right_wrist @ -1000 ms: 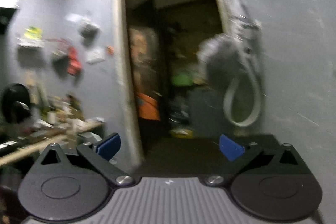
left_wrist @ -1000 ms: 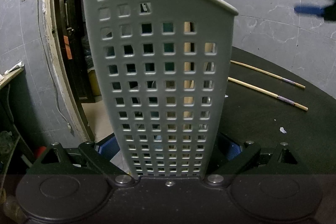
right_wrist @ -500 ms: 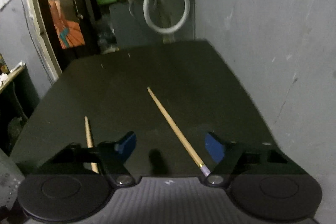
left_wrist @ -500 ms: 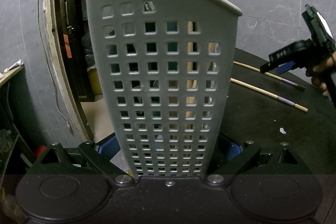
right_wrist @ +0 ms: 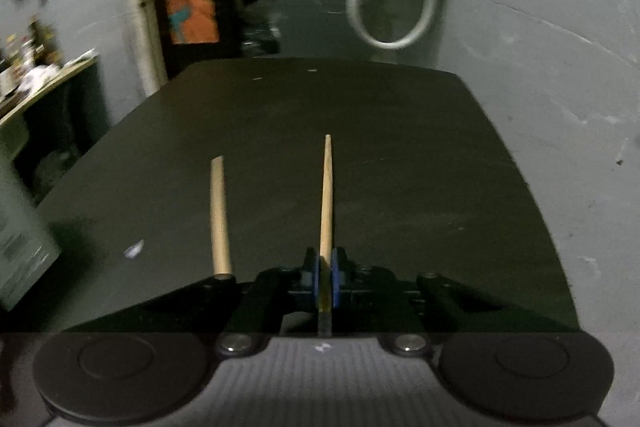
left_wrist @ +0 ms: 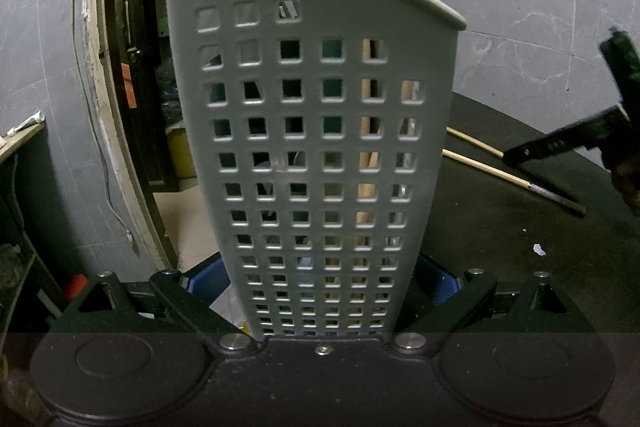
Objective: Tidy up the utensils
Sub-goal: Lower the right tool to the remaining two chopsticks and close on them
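The right tool (right_wrist: 325, 273) is closing on a chopstick (right_wrist: 326, 203), low in the middle of the right wrist view; its blue pads (right_wrist: 315, 277) already pinch the stick near its thick end, and the thin tip points up the frame, away from the camera. A second chopstick (right_wrist: 220, 215) lies just left of it on the table (right_wrist: 400, 155), roughly parallel and not touching. In the left wrist view both sticks show at the right, behind the holder (left_wrist: 320, 155).

The chopstick looks light, stiff and smooth, likely wood or bamboo. Held so near one end, it would probably pivot or slip in the pads if it knocks the holder's rim, so a firm hold and a slow carry seem wise. A grip nearer the middle would likely balance better.

The left tool (left_wrist: 320, 287) clasps the grey perforated holder, its pads pressed on the two sides of the narrow base. The holder fills the centre of that view and already carries wooden handles and a metal piece at its top.

The table is dark, matt and flat, bare but for a small white scrap. The room is dim, with grey walls, an open doorway at upper left and a looped hose on the wall.
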Motion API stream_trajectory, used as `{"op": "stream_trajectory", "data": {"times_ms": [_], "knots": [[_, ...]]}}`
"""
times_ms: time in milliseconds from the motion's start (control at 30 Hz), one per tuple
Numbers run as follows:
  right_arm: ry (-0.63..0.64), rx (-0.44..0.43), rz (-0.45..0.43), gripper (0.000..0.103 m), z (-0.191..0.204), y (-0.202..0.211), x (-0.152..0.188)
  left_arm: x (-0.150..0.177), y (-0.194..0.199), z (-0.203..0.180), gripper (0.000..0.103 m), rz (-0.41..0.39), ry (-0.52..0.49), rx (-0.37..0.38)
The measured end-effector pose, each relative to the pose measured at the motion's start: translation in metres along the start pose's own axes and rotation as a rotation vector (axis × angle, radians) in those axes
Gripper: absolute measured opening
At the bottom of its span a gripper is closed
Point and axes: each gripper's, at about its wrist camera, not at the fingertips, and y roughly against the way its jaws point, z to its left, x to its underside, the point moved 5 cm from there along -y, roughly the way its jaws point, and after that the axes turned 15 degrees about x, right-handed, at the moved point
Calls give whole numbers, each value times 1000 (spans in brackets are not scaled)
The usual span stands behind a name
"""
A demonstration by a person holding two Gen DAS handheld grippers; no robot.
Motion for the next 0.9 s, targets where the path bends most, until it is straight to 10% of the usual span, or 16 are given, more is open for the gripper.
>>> {"op": "stream_trajectory", "data": {"times_ms": [367, 600, 800, 900], "knots": [[6, -96, -15, 13, 8, 29, 10, 1, 0, -3, 98, 2, -8, -10], [-159, -141, 21, 69, 0, 12, -10, 1, 0, -4, 98, 2, -6, -9], [-58, -62, 33, 69, 20, 4, -9, 0, 0, -4, 98, 1, -4, -7], [9, -28, 13, 34, 32, 6, -10, 0, 0, -4, 98, 1, -2, -7]]}}
